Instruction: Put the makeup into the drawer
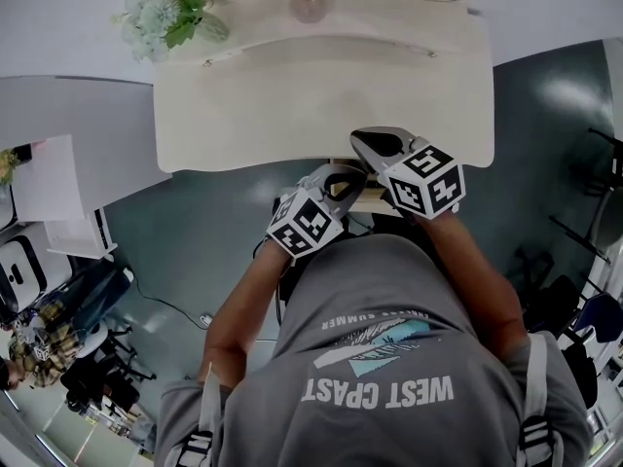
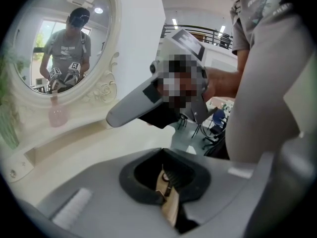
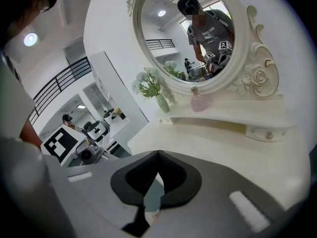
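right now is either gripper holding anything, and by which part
Nothing is held. The left gripper and the right gripper both have jaws shut together with nothing between them.

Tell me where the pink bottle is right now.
In the head view the pink bottle stands on the dressing table's back shelf, right of the flowers and under the mirror.

A pink bottle [image 1: 309,3] and flowers [image 1: 165,13] stand on the cream dressing table [image 1: 321,105].
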Demonstrator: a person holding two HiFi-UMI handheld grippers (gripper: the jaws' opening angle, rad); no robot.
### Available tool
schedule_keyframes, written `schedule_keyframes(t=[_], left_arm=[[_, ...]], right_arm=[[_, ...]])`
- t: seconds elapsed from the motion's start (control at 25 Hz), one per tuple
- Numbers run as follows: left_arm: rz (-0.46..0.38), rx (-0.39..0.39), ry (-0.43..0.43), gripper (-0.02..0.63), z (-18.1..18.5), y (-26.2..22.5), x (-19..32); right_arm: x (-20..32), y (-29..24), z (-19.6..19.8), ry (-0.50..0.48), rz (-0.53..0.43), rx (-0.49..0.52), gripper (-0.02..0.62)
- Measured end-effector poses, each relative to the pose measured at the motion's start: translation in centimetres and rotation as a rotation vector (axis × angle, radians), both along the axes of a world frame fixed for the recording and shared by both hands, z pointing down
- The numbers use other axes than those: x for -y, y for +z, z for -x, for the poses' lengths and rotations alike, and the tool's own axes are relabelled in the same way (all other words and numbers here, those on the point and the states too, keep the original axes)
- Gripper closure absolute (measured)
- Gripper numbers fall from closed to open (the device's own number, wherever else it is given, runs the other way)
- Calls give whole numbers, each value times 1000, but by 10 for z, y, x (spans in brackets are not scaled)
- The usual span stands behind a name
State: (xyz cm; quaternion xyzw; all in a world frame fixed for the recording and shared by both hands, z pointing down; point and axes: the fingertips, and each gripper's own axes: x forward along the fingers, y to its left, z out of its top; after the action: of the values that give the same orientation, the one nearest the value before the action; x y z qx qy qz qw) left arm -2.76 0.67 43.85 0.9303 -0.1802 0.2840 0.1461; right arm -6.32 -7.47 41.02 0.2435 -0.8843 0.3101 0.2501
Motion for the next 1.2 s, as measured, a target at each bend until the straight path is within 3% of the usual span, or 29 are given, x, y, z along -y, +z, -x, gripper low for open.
schedule_keyframes(t=[0.44, 0.88, 1.2], left_arm=[[-24, -18, -80, 606, 6, -15, -3], [-129, -14, -125, 605, 14, -43, 12], [-189, 4, -220, 604, 53, -65, 5]], right_arm=[[-11, -22, -17, 20, -79, 57, 595], [-15, -53, -36, 58, -180, 115, 594], [-36, -66, -40, 61, -204, 116, 594]])
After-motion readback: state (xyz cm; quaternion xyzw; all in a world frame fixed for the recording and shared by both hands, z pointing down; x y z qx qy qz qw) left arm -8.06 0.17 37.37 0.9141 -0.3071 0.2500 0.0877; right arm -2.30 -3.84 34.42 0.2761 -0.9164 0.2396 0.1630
